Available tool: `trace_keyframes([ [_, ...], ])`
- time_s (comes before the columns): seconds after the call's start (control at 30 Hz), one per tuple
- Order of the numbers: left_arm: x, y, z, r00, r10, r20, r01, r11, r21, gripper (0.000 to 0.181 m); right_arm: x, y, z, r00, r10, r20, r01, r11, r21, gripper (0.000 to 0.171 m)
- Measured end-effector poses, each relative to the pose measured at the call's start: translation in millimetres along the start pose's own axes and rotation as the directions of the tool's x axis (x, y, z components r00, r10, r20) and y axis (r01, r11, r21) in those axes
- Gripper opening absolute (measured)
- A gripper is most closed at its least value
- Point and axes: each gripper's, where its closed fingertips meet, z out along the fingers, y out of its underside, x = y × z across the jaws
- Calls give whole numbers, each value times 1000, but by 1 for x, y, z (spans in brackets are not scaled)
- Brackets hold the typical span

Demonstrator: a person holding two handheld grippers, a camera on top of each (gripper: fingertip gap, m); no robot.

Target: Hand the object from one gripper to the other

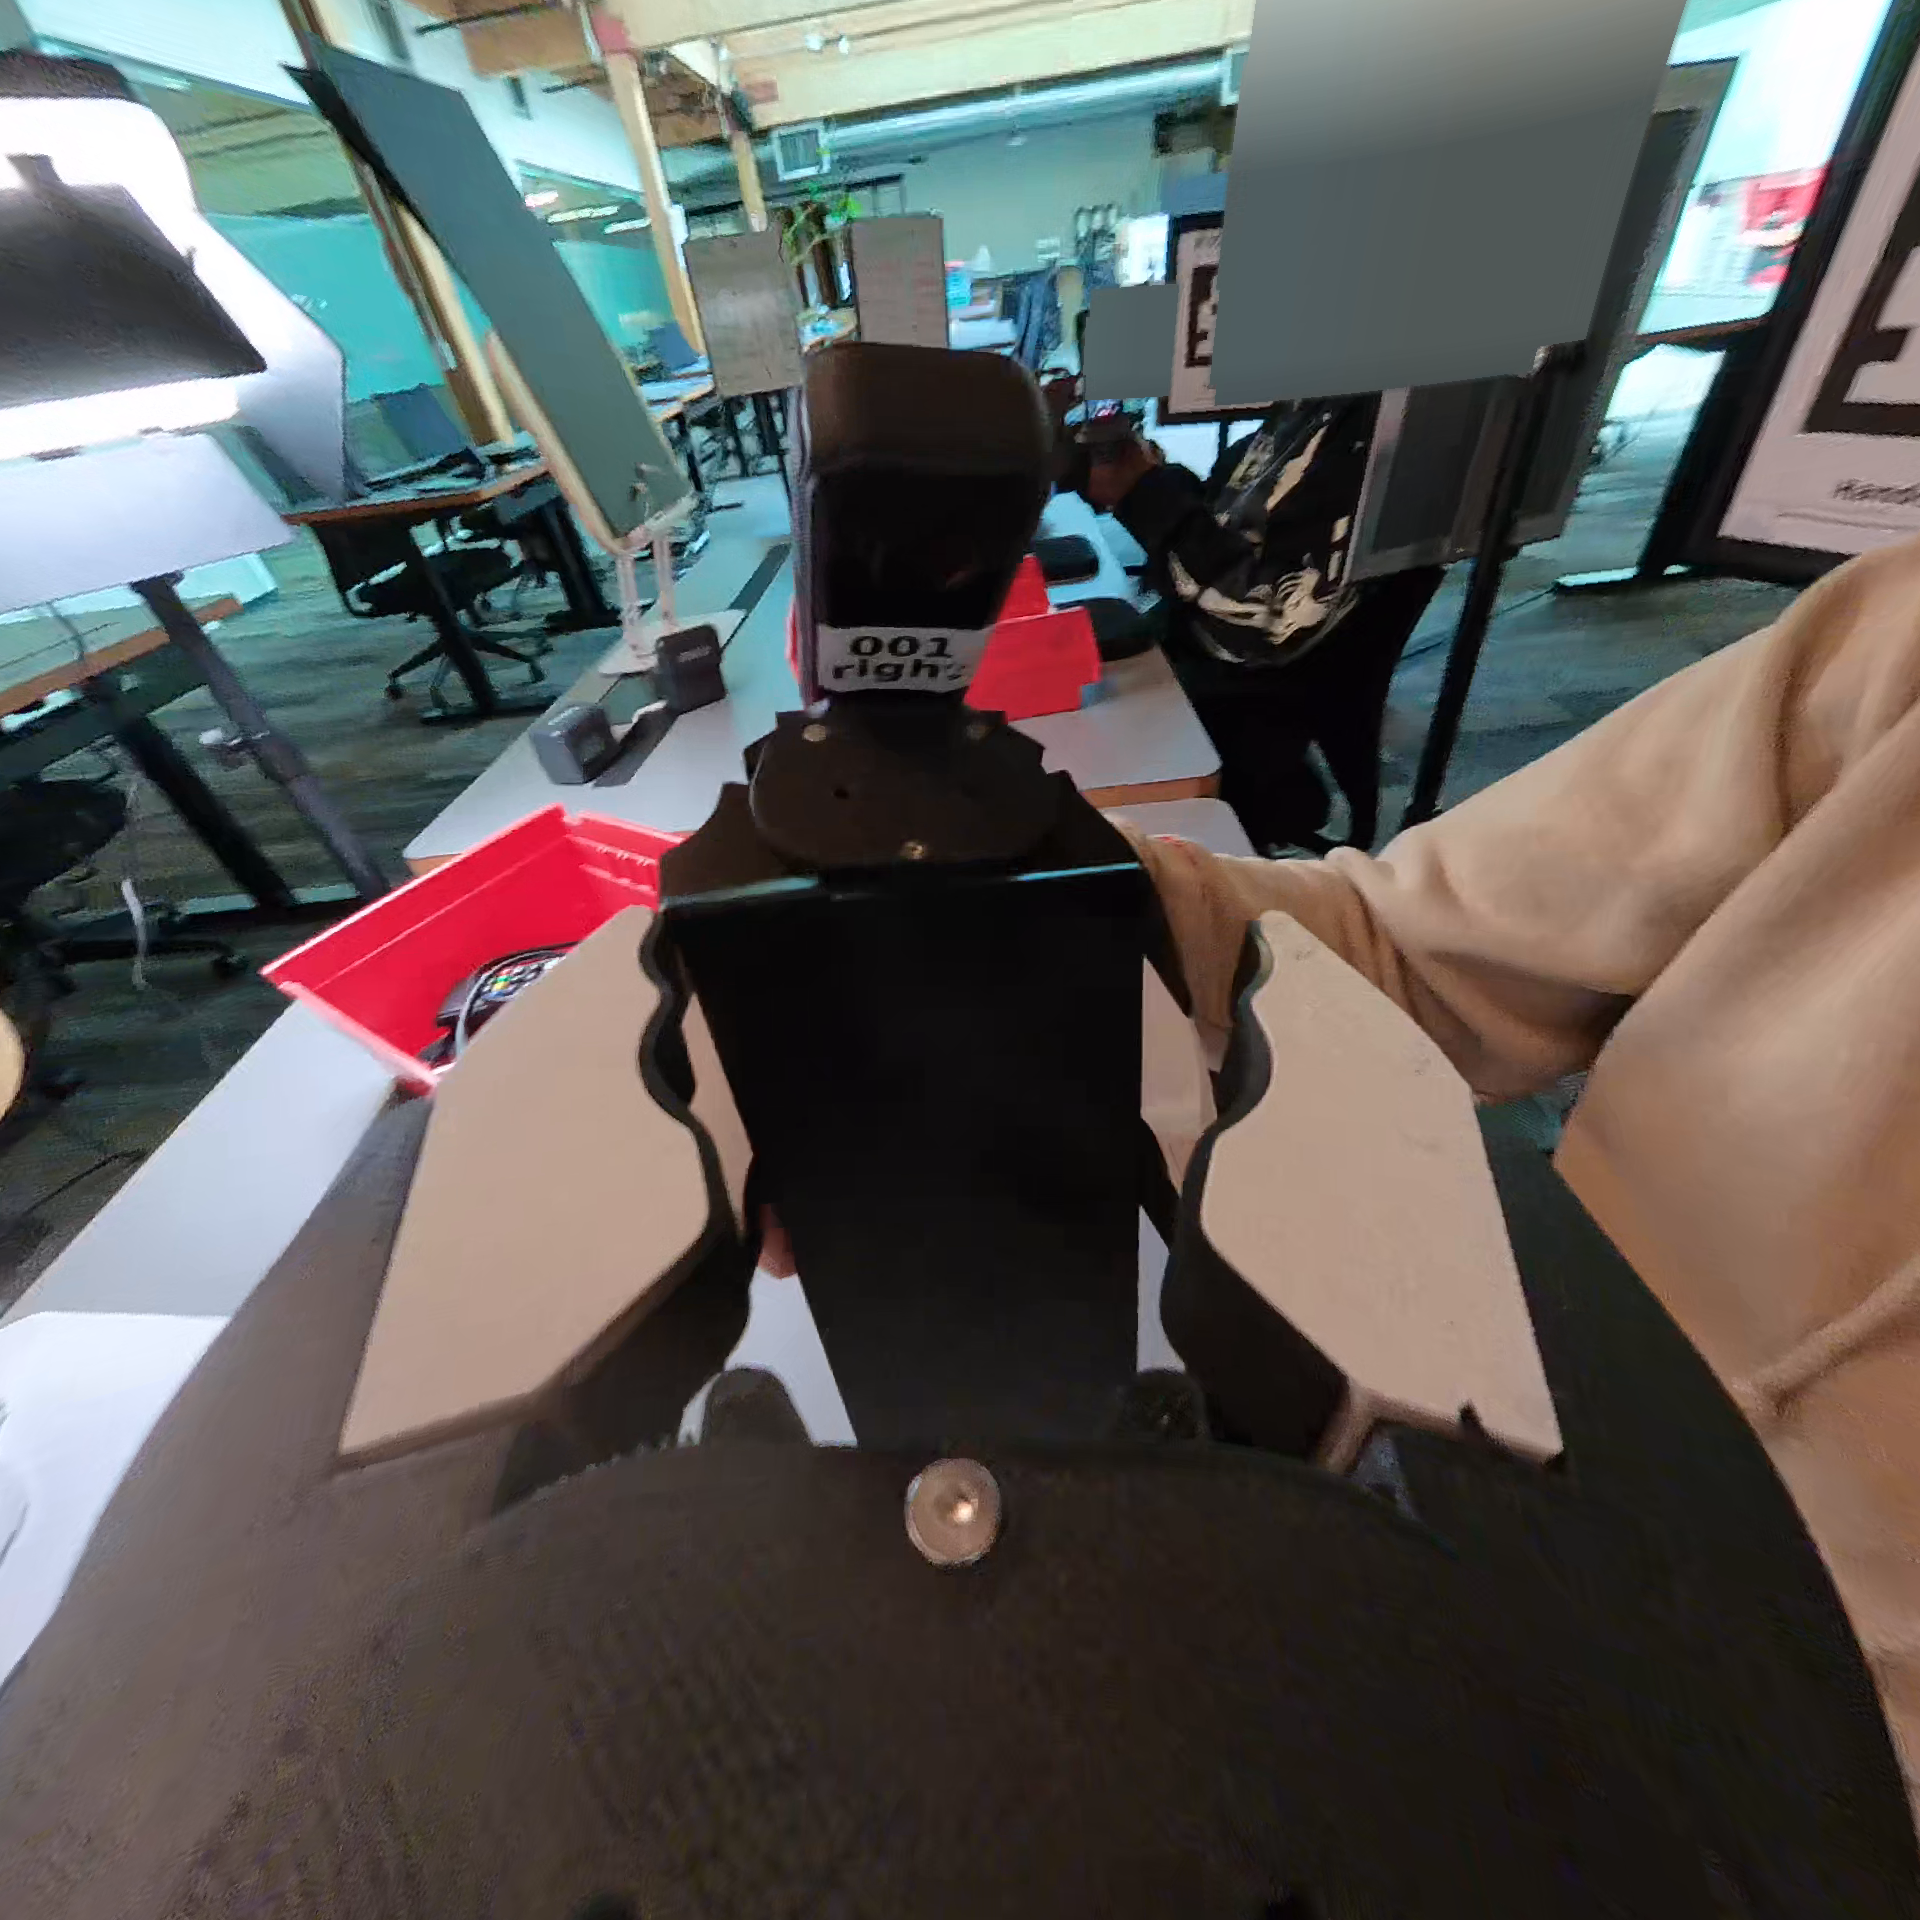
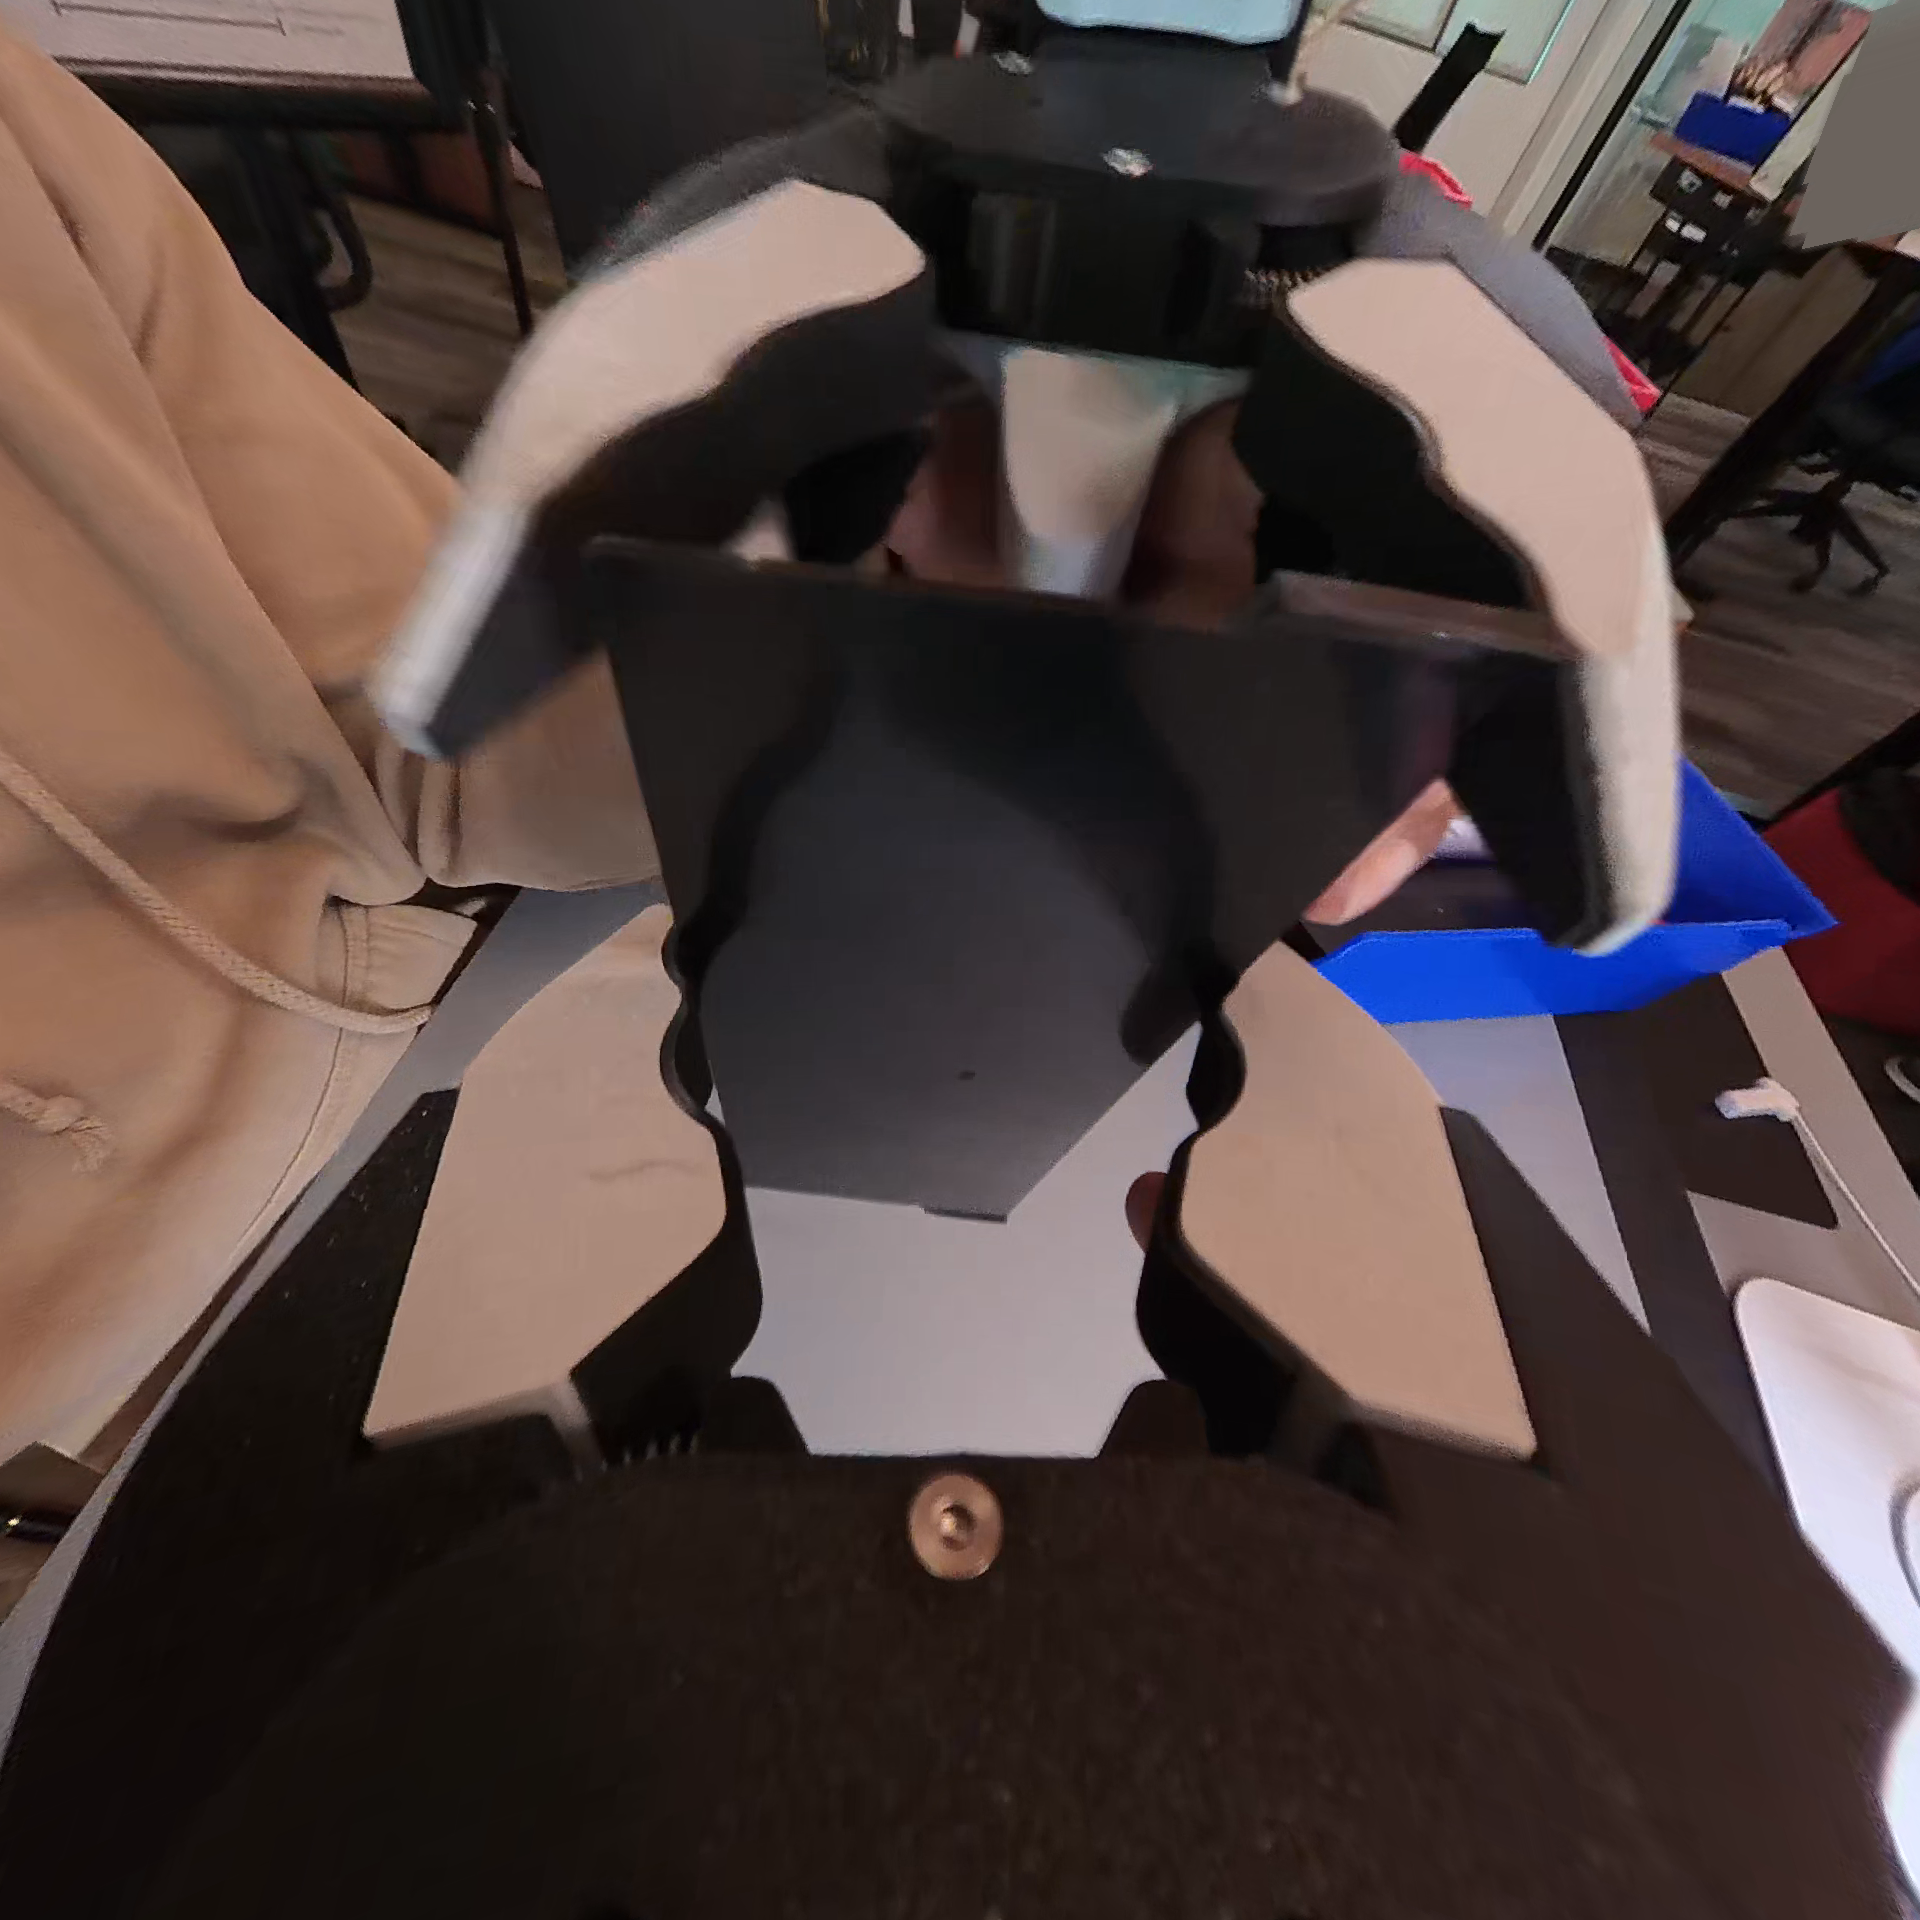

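Now our right gripper (image 2: 951, 1122) pinches the near end of a flat black object (image 2: 997, 831), and our left gripper (image 1: 951, 1101) is spread wide around its other end without touching it. Below us, a red bin (image 1: 447, 935) sits on the gray tabletop (image 1: 187, 1174), and a blue bin (image 2: 1538, 966) lies farther off.
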Motion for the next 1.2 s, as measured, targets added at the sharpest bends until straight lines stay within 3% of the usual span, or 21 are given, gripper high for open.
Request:
trace_keyframes([
  [0.17,-10,-2,3,997,-1,76,2,1000,-10,85,2,6,0,1000,-11,-27,10,999,-51,92],
  [0.33,-11,-2,5,996,-7,89,9,1000,-25,83,9,8,-2,997,-27,-78,20,996,-82,92],
  [0.5,-19,-23,-11,992,-49,120,37,994,102,83,19,-17,-10,988,-31,-154,41,997,64,94],
  [0.67,-20,-23,-15,995,-69,77,58,988,140,83,23,-51,-31,990,67,-127,-24,948,317,95],
  [0.97,-16,-25,-12,996,-84,40,76,984,162,82,19,-54,-28,994,70,-89,-37,944,329,87],
  [1.2,-22,1,-6,993,-116,17,114,990,80,98,37,-65,-65,977,128,-170,-37,888,458,86],
])
